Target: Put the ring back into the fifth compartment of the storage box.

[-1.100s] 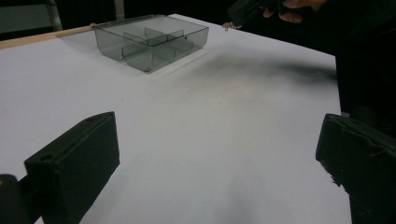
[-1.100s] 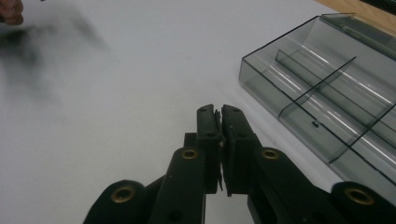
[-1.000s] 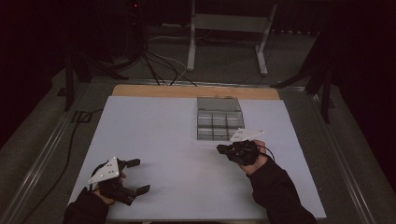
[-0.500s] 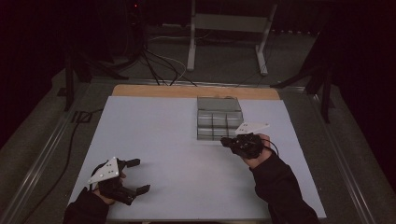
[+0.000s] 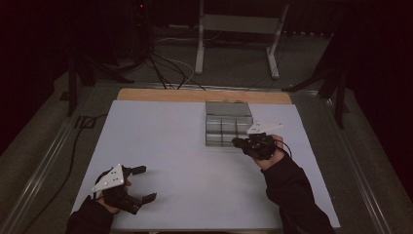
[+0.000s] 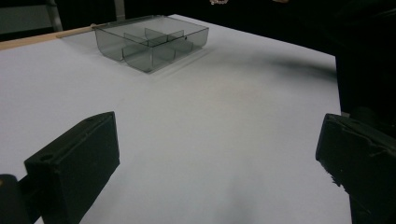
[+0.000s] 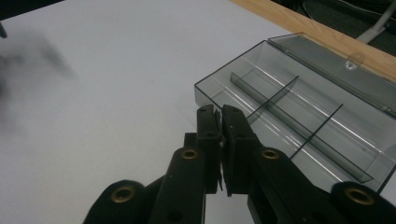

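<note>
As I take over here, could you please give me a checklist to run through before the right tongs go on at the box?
1. Box lid open: ok, it is folded back at the far side.
2. Compartments empty: ok in the right gripper view, which shows bare floors between the dividers.
3. Right tongs shut: ok, jaws together, whether something thin is pinched cannot tell.
4. Right tongs at the box: ok, the tips hang at its near wall.
5. Left tongs open: ok, nothing between them.
6. Left tongs away from the box: ok, they rest near the table edge.
</note>
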A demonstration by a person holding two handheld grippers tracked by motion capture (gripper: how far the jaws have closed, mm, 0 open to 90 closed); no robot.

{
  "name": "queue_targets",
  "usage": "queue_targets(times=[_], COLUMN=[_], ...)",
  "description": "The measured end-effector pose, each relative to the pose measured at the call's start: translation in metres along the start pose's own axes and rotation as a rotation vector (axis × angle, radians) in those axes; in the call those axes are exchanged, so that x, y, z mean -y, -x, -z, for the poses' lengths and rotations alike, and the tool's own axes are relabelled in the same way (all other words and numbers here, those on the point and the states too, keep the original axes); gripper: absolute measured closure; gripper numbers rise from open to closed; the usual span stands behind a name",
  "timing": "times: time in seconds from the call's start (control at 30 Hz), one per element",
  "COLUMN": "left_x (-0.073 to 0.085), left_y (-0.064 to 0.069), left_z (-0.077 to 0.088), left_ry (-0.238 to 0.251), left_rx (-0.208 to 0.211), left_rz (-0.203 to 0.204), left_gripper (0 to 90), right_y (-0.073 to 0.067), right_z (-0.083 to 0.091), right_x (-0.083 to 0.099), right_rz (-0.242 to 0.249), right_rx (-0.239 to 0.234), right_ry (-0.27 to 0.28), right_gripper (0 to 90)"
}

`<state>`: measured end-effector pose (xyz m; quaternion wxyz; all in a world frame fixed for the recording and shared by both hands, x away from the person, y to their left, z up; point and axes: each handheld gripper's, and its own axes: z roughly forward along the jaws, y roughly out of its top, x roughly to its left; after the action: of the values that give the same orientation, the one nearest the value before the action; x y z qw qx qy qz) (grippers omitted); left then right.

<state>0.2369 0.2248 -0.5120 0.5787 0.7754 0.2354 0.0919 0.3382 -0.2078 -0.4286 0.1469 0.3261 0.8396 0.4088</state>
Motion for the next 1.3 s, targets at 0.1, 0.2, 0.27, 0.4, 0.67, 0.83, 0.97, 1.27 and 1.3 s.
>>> queue_targets(times=[0.1, 0.2, 0.27, 0.4, 0.67, 0.83, 0.97, 1.27, 1.3], left_x=[0.000, 0.000, 0.000, 0.000, 0.000, 0.000, 0.000, 0.000, 0.000], left_y=[0.000, 0.000, 0.000, 0.000, 0.000, 0.000, 0.000, 0.000, 0.000], left_z=[0.000, 0.000, 0.000, 0.000, 0.000, 0.000, 0.000, 0.000, 0.000], left_ry=[0.002, 0.000, 0.001, 0.002, 0.005, 0.003, 0.001, 0.003, -0.001], left_rx=[0.002, 0.000, 0.001, 0.000, 0.003, 0.005, 0.003, 0.004, 0.003], left_rz=[-0.003, -0.002, -0.003, 0.000, -0.001, -0.001, 0.000, 0.004, 0.001], left_gripper=[0.7, 0.7, 0.7, 0.7, 0.7, 0.7, 0.7, 0.7, 0.8], right_y=[0.002, 0.004, 0.006, 0.008, 0.013, 0.017, 0.021, 0.031, 0.032], right_z=[-0.001, -0.002, -0.003, -0.004, -0.007, -0.009, -0.010, -0.015, -0.015], right_x=[-0.001, -0.003, -0.004, -0.007, -0.015, -0.019, -0.021, -0.025, -0.026], right_rz=[-0.002, -0.009, -0.011, -0.015, -0.021, -0.029, -0.043, -0.064, -0.067], right_rx=[0.002, 0.004, 0.007, 0.014, 0.036, 0.045, 0.048, 0.075, 0.076], right_ry=[0.000, 0.000, 0.004, 0.006, 0.009, 0.014, 0.016, 0.008, 0.009], right_gripper=[87.0, 87.1, 87.1, 87.1, 87.0, 87.1, 87.0, 87.0, 87.0])
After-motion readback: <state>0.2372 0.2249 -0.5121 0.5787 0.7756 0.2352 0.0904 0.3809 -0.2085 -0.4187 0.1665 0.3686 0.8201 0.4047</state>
